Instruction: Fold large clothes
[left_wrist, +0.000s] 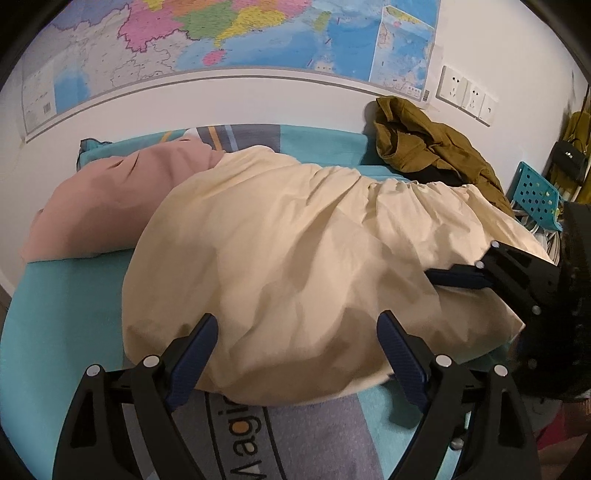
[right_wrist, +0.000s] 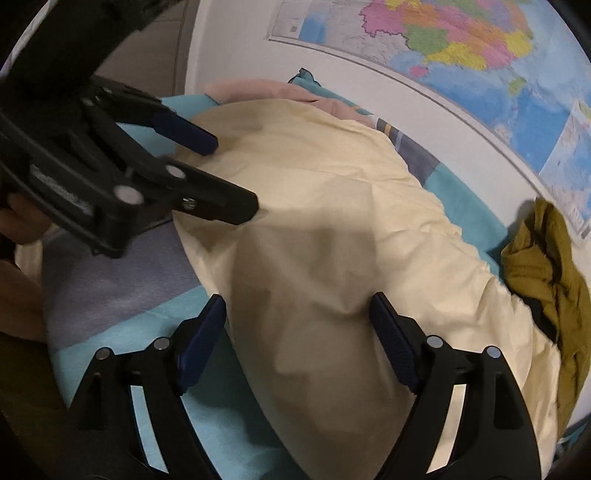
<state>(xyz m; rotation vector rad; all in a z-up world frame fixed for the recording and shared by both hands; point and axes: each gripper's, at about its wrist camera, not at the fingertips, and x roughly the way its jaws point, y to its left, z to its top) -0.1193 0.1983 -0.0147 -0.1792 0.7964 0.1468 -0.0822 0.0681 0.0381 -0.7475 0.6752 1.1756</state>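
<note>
Cream garment (left_wrist: 295, 258): matt woven cloth, soft, creased w/ shallow wrinkles, gathered along one edge. Pink garment (left_wrist: 99, 206): matt cloth, smoother. Olive garment (left_wrist: 424, 147): matt cloth, heavily crumpled. Bed (left_wrist: 62, 314) cover: teal/grey fabric, fine napped texture, printed lettering. Left gripper (left_wrist: 297, 343) & right gripper (right_wrist: 297, 325): black matt plastic bodies, round bright metal pin heads; finger pads (left_wrist: 400, 365) dark blue, ribbed, rubber-like. Wall map (left_wrist: 258, 33): glossy printed paper w/ sheen. Basket (left_wrist: 535, 192): teal perforated plastic. Wall sockets (left_wrist: 467, 94): smooth white plastic.
</note>
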